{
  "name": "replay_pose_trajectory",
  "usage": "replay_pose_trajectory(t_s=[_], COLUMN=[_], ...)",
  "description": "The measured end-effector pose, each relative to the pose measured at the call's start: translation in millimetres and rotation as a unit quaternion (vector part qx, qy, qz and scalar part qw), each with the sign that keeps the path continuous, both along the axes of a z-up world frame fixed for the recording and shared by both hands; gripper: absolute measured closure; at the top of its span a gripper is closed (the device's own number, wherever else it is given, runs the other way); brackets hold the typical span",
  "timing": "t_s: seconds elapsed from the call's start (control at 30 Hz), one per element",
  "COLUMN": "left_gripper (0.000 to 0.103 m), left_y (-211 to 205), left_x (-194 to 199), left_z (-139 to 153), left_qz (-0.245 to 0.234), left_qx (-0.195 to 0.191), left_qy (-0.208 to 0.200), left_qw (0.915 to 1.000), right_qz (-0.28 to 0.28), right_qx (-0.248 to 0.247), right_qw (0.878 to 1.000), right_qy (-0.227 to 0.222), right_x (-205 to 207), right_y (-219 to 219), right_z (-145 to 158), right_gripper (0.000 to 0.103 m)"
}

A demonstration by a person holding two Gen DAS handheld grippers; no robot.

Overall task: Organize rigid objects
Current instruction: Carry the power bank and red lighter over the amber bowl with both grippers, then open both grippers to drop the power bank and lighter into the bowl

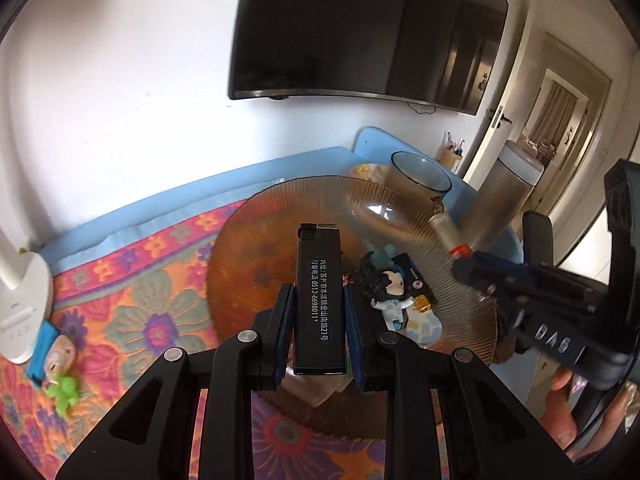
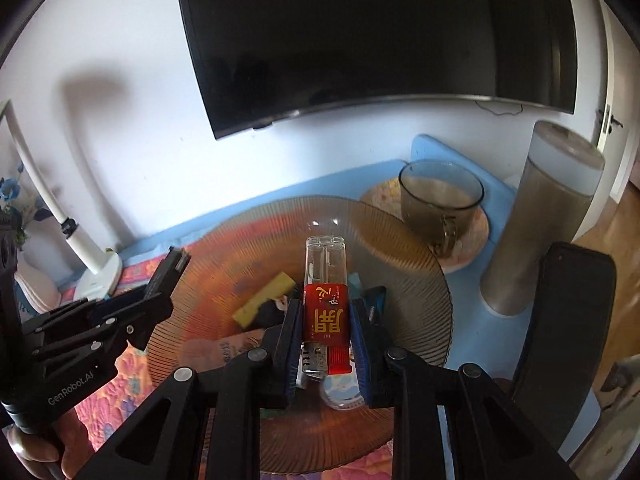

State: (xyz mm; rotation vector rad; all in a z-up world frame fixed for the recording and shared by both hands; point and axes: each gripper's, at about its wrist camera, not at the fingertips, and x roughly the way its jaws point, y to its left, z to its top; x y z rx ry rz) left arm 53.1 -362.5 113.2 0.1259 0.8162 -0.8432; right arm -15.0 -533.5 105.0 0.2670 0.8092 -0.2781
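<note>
My left gripper (image 1: 318, 308) is shut on a black lighter (image 1: 319, 280) with white print, held upright over an amber ribbed glass plate (image 1: 248, 256). In the plate lie a small dark-haired figurine (image 1: 386, 286) and a dark blue card. My right gripper (image 2: 325, 320) is shut on a clear lighter (image 2: 325, 268) with a red label, also above the plate (image 2: 404, 264), where a yellow block (image 2: 264, 300) lies. Each gripper shows in the other's view: the right gripper (image 1: 466, 268) at the plate's right rim, the left gripper (image 2: 160, 284) at its left rim.
A glass cup (image 2: 440, 204) on a saucer and a tall grey canister (image 2: 548, 216) stand right of the plate. A black phone (image 2: 568, 340) lies at the near right. A white lamp base (image 1: 24, 312) and small toys (image 1: 60, 360) sit on the floral cloth at left.
</note>
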Motion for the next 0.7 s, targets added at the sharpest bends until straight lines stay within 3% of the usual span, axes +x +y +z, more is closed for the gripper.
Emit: replay_pose_trajectory(t_s=[0.07,0.13,0.17,0.4,0.7], left_gripper=[0.065,0.035,0.032,0.03,0.027], left_y=[-2.1,4.2,11.3,80.5,220.7], left_x=[-0.9,-1.4,-3.2,-11.0,-13.3], left_z=[3.5,9.6,14.7,48.3,43.1], left_qz=[0.003,0.01,0.016,0.057,0.164], left_qx=[-0.005,-0.016,-0.027,-0.038,-0.01], left_qy=[-0.004,-0.006,-0.012,-0.049,-0.063], left_qw=[1.0,0.9998,0.9994,0.9964,0.9845], right_qz=[0.002,0.0,-0.002,-0.002,0.091], right_qx=[0.001,0.006,0.013,0.031,0.024], right_qw=[1.0,1.0,1.0,0.999,0.995], right_qy=[0.008,0.015,0.015,-0.009,-0.039], right_x=[2.2,4.2,3.1,-8.1,2.3], right_y=[0.6,-0.4,-1.9,6.5,98.3], right_z=[-4.7,-7.2,-6.9,12.2,38.8], right_gripper=[0.081,0.079,0.078,0.077,0.07])
